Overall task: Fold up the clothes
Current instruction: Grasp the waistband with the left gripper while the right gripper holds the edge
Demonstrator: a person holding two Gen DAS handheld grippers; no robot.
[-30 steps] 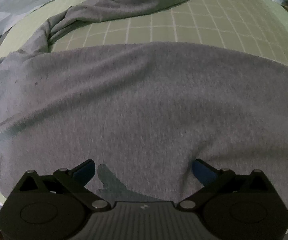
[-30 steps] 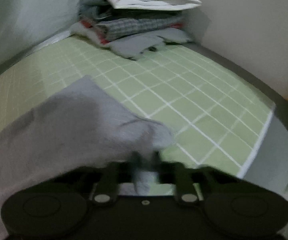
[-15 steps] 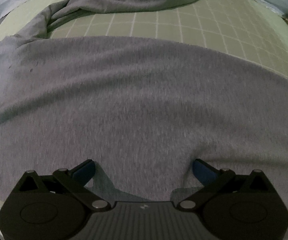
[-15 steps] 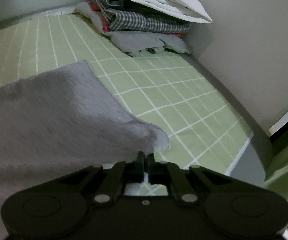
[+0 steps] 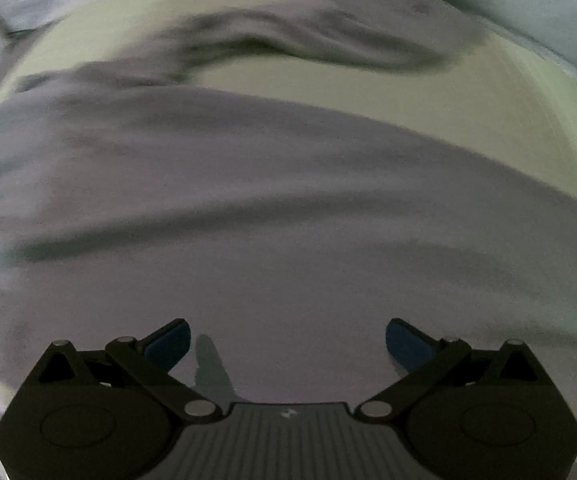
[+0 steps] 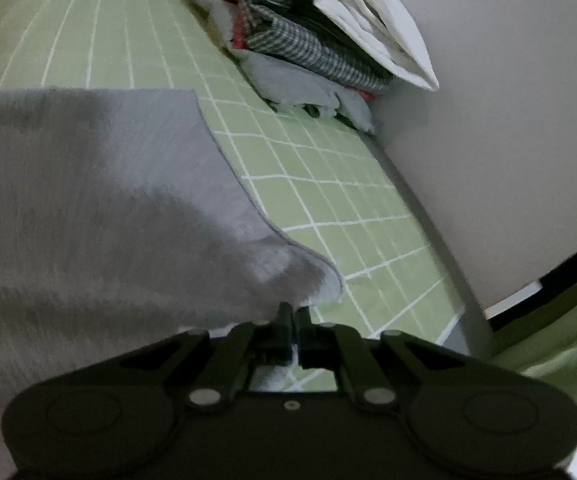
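Grey knit garment (image 6: 88, 200) lay spread on the green gridded table (image 6: 328, 208), its corner pinched in the right gripper (image 6: 293, 312) jaws, apparently for folding, while the left gripper (image 5: 286, 340) jaws stood spread above it.

Left wrist view looks steeply down, close over the grey garment (image 5: 288, 216) — right wrist view slants lower across the green grid mat (image 6: 328, 184). Both share garment and mat.

Count: one grey garment (image 5: 288, 208) spread on one green gridded mat (image 6: 328, 200). Two grippers — one left (image 5: 287, 340), one right (image 6: 294, 312). One pile of folded clothes (image 6: 320, 52) at the wall — pieces in it too overlapped to count.
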